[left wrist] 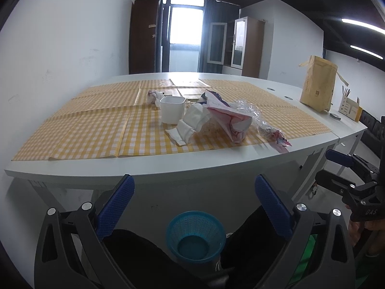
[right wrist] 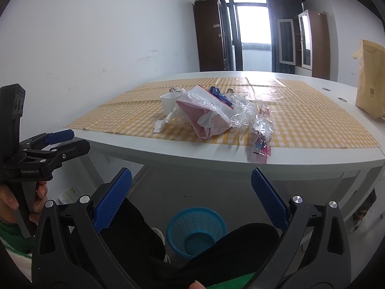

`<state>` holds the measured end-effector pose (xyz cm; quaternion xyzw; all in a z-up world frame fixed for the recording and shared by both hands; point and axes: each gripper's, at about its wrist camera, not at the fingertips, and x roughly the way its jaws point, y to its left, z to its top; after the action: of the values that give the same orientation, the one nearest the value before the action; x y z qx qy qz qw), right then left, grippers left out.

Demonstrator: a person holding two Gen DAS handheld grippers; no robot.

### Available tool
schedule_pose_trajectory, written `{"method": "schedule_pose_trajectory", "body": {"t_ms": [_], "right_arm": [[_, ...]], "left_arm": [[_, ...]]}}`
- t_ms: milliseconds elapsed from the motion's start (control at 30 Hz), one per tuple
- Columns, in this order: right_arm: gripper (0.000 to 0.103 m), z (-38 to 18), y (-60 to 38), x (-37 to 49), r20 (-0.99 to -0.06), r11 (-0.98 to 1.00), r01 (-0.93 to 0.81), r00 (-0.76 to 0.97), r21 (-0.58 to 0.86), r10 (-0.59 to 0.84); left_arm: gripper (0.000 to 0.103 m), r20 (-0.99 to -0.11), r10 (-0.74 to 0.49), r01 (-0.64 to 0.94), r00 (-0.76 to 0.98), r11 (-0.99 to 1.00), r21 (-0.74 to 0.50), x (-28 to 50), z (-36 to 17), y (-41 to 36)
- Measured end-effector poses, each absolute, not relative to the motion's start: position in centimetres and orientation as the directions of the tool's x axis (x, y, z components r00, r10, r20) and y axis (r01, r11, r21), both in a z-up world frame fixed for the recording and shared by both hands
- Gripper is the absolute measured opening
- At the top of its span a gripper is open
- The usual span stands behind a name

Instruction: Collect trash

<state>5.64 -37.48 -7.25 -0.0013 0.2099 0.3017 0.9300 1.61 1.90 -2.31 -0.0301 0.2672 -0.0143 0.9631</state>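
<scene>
A pile of trash lies on the yellow checked cloth [left wrist: 96,130]: a white cup [left wrist: 171,109], crumpled tissues [left wrist: 192,125], a pink and white bag [left wrist: 228,118], clear plastic wrap [left wrist: 250,110] and a small wrapper [left wrist: 279,139] at the table edge. The pile also shows in the right wrist view [right wrist: 207,113]. A blue mesh bin [left wrist: 196,237] stands on the floor below the table, also in the right wrist view [right wrist: 196,231]. My left gripper [left wrist: 195,202] is open and empty, below the table edge. My right gripper [right wrist: 192,197] is open and empty, beside it.
A brown paper bag [left wrist: 317,84] and a white pen holder [left wrist: 349,106] stand at the table's right. The person's dark-clad legs [right wrist: 134,236] flank the bin. Cabinets [left wrist: 245,45] and a bright doorway [left wrist: 185,36] are behind the table.
</scene>
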Motion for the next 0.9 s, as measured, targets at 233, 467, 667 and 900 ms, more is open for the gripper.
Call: {"method": "schedule_pose_trajectory", "body": {"t_ms": [233, 467, 667, 900], "right_arm": [[0.093, -6.7, -35.9, 8.2, -0.381, 0.814, -0.570, 0.733, 0.108, 0.564], [0.089, -5.7, -33.0, 12.1, -0.395, 0.807, -0.586, 0.725, 0.077, 0.564], [0.081, -4.6, -31.2, 15.8, -0.406, 0.815, -0.578, 0.736, 0.041, 0.542], [0.067, -4.6, -29.9, 19.5, -0.454, 0.814, -0.581, 0.723, 0.008, 0.520]], "left_arm": [[0.097, -0.511, -0.025, -0.012, 0.859, 0.998, -0.069, 3.7, -1.9, 3.8], [0.097, -0.506, 0.020, -0.039, 0.862, 0.999, -0.026, 7.9, -0.8, 4.8], [0.097, -0.528, 0.020, -0.035, 0.849, 0.999, -0.019, 11.5, -1.3, 5.3], [0.097, -0.554, -0.010, 0.002, 0.833, 1.000, -0.016, 15.9, -1.7, 6.1]]}}
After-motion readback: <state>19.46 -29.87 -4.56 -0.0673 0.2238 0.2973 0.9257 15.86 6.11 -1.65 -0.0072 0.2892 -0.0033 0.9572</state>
